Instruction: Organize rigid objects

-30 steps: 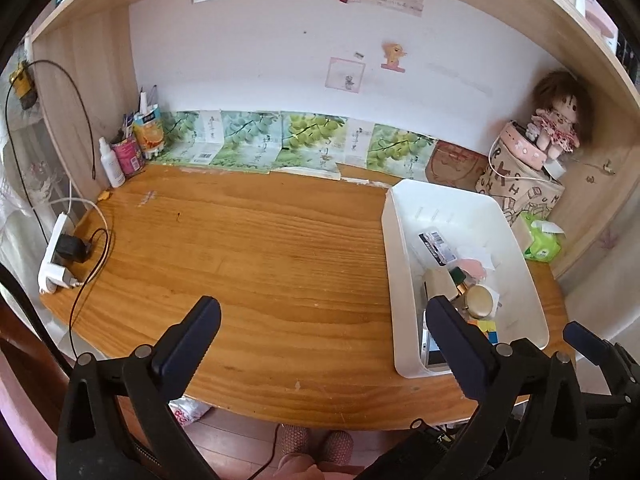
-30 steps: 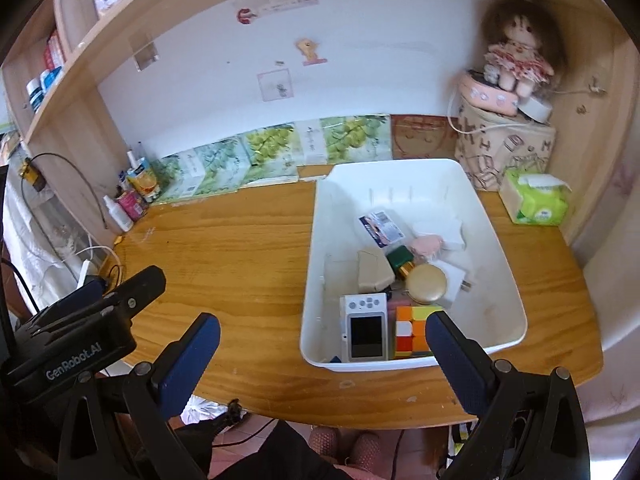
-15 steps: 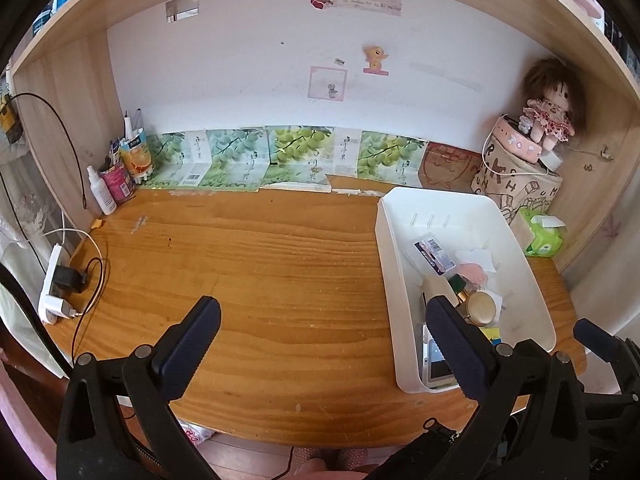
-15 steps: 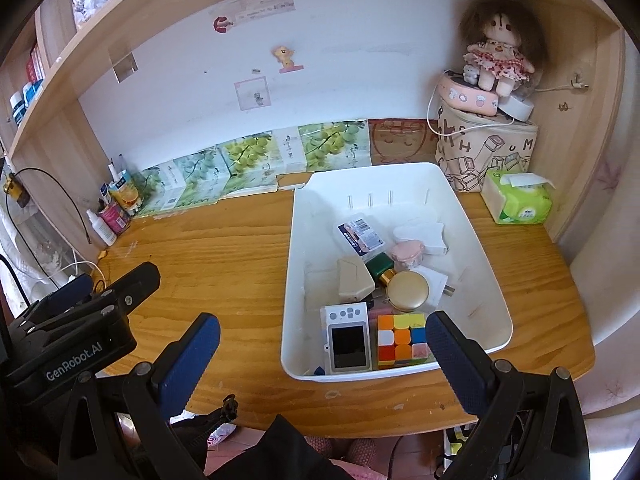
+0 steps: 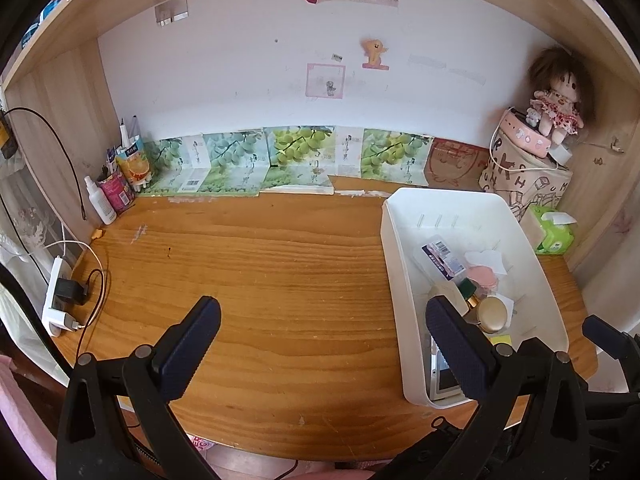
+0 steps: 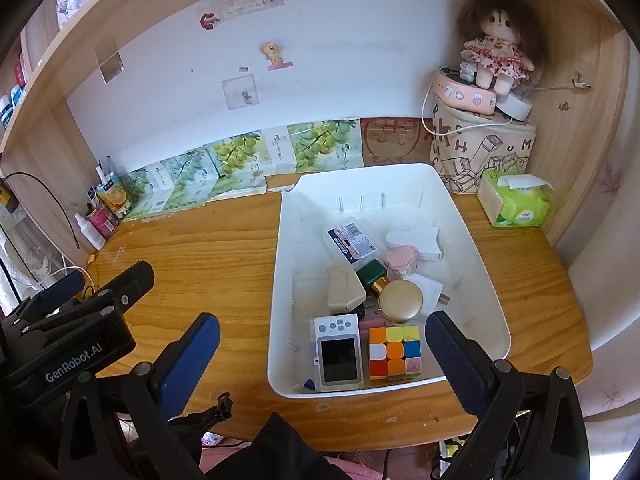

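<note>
Small hard items, a puzzle cube point(image 6: 394, 352) and handheld screen point(image 6: 337, 355) among them, lie heaped in a white tray point(image 6: 472, 236) at centre right; the worktop point(image 5: 280, 280) beside it lies bare. Left gripper point(image 5: 320, 344) and right gripper point(image 6: 322, 354) hover, jaws wide apart, holding nothing.

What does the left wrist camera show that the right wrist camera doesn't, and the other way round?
Only the left wrist view shows the white power strip with its plugged-in charger at the desk's left edge. Only the right wrist view shows the puzzle cube and the whole small camera at the near end of the white bin. Both show the bin, the gold lid, the doll, the green tissue pack and open claws.
</note>
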Demonstrator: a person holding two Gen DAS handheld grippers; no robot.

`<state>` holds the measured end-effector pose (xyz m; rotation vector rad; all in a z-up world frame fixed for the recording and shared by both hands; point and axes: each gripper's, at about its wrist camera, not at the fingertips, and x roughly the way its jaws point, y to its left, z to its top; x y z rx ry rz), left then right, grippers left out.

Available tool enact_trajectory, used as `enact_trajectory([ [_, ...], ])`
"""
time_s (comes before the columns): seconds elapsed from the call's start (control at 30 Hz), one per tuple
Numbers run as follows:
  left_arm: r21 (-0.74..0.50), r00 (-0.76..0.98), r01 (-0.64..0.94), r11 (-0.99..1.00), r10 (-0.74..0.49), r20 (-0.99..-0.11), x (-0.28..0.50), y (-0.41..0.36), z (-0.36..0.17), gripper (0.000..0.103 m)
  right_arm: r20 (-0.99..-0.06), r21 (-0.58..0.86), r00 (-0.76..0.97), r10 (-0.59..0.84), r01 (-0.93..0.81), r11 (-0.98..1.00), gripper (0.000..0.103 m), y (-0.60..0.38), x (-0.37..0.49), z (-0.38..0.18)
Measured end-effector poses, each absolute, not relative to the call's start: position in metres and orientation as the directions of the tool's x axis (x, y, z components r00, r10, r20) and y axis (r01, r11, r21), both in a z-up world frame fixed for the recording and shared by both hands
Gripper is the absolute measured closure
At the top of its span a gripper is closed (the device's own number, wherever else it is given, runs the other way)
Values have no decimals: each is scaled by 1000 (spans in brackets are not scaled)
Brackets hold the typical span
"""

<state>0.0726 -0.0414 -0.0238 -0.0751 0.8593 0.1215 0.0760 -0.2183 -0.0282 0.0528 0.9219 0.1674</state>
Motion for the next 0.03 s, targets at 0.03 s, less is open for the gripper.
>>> enact_trajectory([
  [0.03,-16,644,-139,990,78,-761,74,-41,-25,1,-791,116,589,167,-123,986,0,-218,78,-29],
])
